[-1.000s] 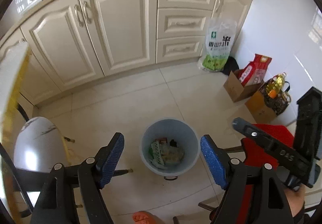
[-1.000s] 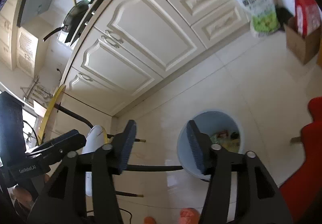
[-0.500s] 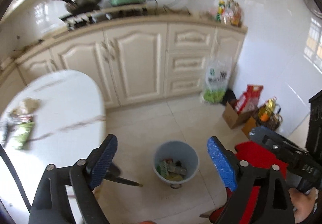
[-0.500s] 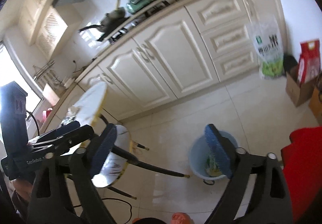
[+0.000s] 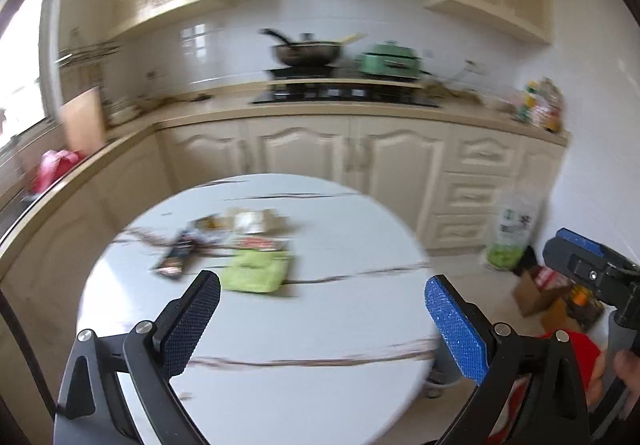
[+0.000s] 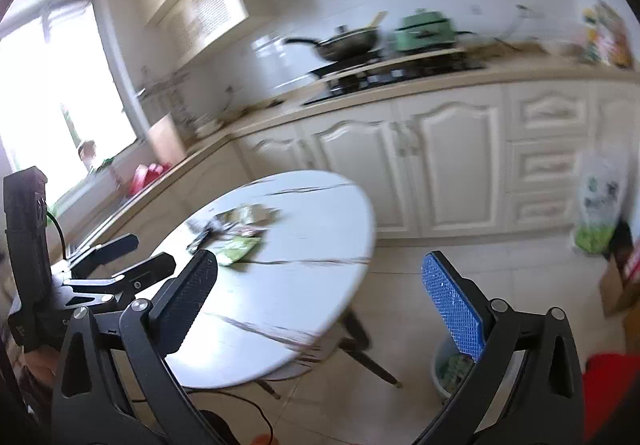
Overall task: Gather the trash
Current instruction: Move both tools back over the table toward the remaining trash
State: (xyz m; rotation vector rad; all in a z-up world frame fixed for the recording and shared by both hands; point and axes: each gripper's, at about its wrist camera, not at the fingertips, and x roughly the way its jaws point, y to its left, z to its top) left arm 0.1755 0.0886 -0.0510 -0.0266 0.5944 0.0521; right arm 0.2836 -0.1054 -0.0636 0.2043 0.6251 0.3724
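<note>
Both tools, left (image 5: 322,319) & right (image 6: 330,295), just opened wide, empty, above table (image 5: 320,385) w/ wrappers (image 5: 256,269).

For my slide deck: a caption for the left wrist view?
Open left hand-held gripper above round table strewn with wrappers.

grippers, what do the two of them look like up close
Both match: the left gripper and right gripper have black angular arms with silver bolts and long textured blue pads. Seen from the right wrist, the left one carries a black box with a thin cable.
</note>
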